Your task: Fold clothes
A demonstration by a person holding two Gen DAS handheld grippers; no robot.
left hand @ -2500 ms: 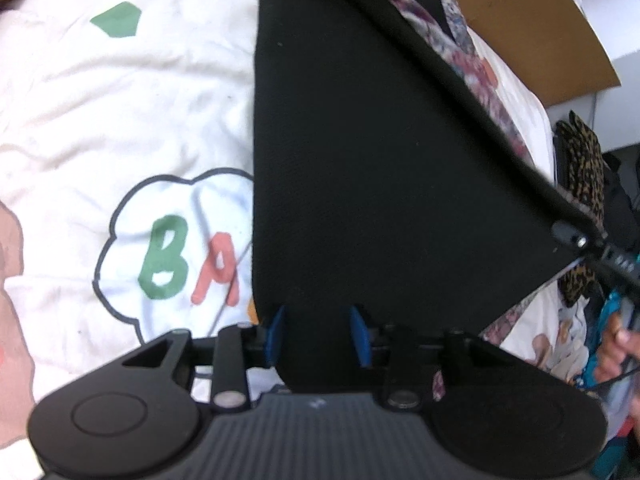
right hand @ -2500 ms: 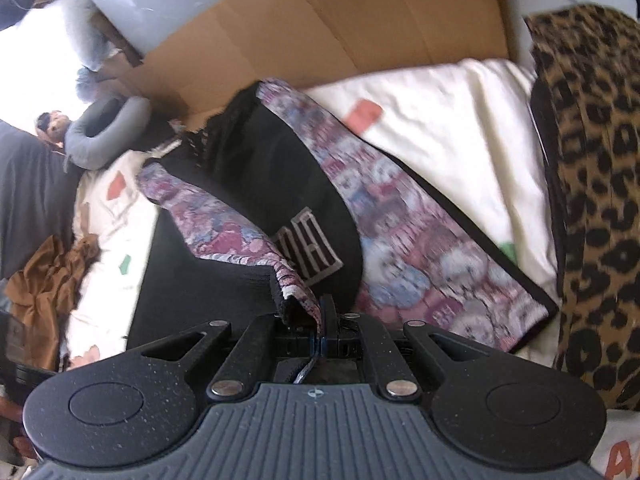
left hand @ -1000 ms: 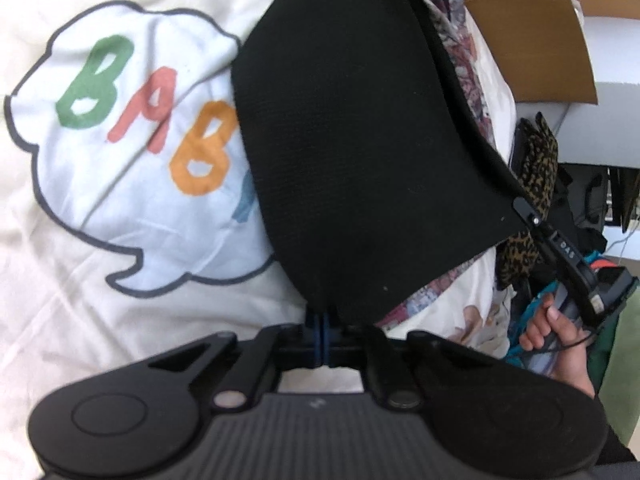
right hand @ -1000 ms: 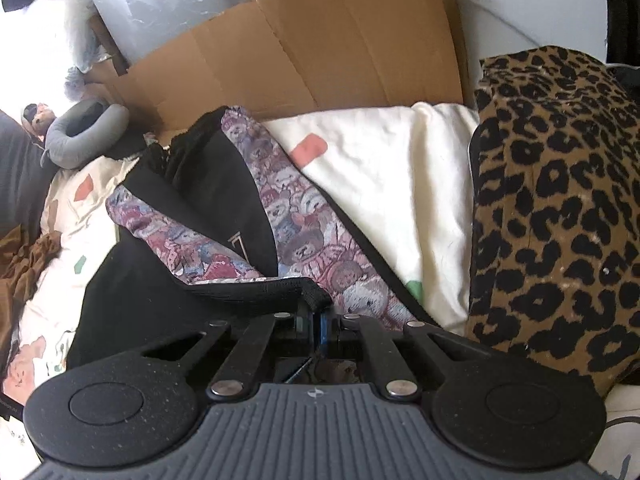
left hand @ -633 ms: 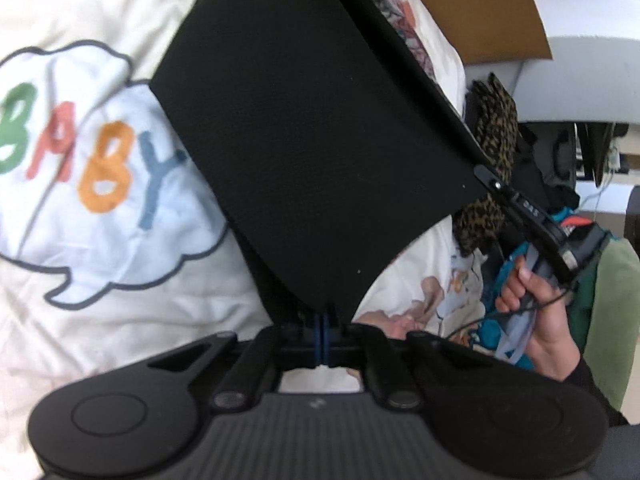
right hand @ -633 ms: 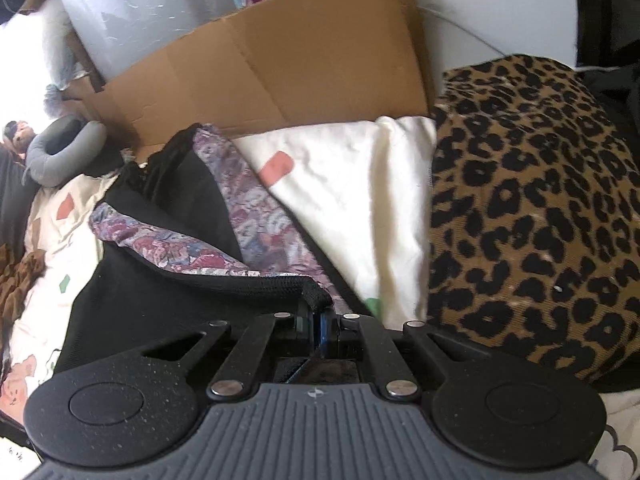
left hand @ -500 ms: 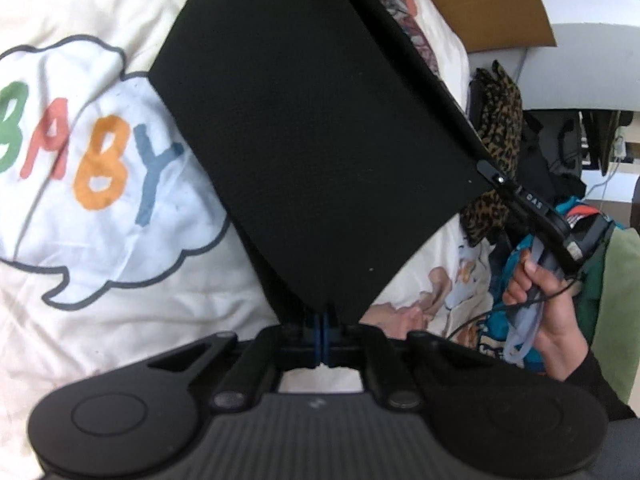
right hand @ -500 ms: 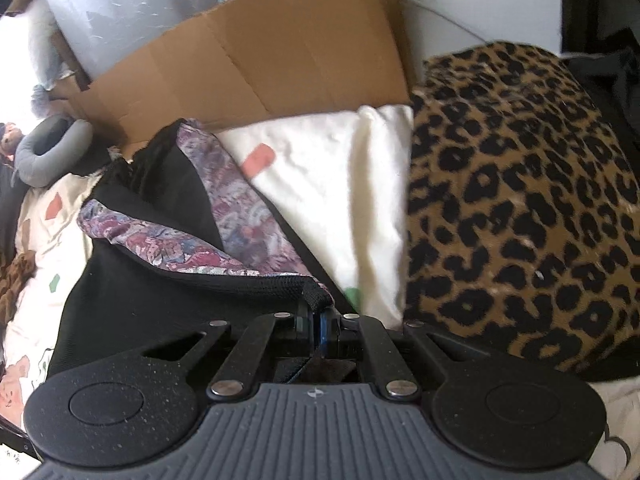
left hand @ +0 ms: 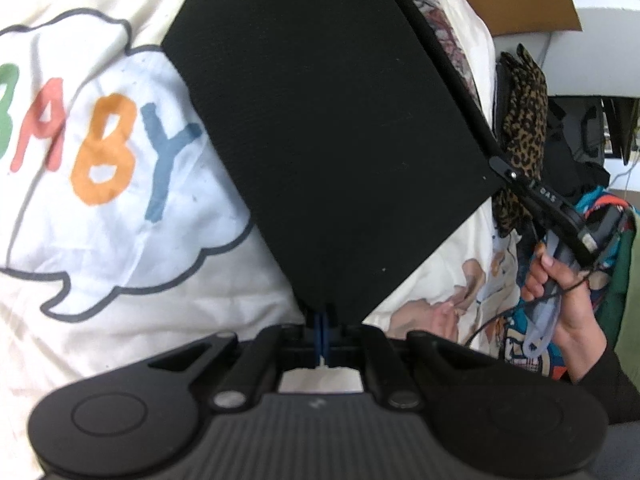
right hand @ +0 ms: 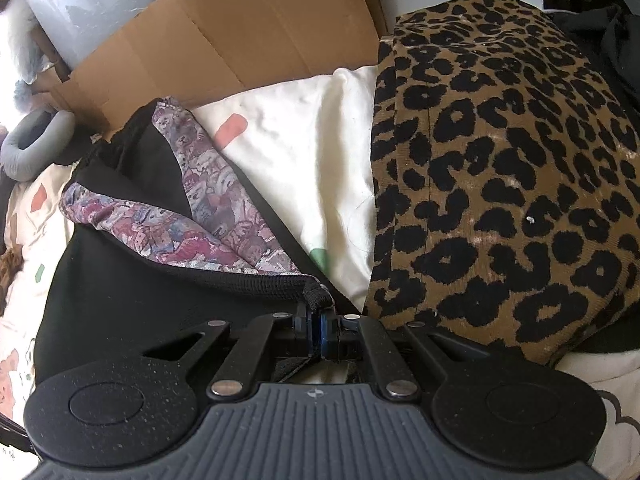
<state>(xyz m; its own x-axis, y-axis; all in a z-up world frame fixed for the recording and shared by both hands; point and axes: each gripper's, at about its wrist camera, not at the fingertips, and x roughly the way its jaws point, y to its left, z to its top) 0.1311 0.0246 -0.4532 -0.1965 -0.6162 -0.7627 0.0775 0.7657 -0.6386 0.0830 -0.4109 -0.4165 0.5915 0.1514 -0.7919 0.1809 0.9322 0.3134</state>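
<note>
Black garment [left hand: 328, 132]: lying over a cream sheet [left hand: 120, 272], one flat panel stretching taut between two grippers; a floral lining [right hand: 208, 216] is showing along its folded edge in the right wrist view.

Left gripper [left hand: 322, 330]: jaws pinching shut on the garment's near corner.

Right gripper [right hand: 316, 330]: jaws pinching shut on the ribbed black hem at the opposite corner; in the left wrist view it is gripping the panel's right-hand corner, with a hand [left hand: 560, 292] holding its handle.

Sheet: printed with a speech bubble [left hand: 100, 184] reading "BABY" in coloured letters, partly covered by the garment.

Leopard-print cloth [right hand: 504, 176]: lying just right of the garment, on the sheet.

Cardboard [right hand: 224, 32]: standing behind the sheet's far edge.

Grey neck pillow [right hand: 34, 140]: lying at far left, beyond the garment.
</note>
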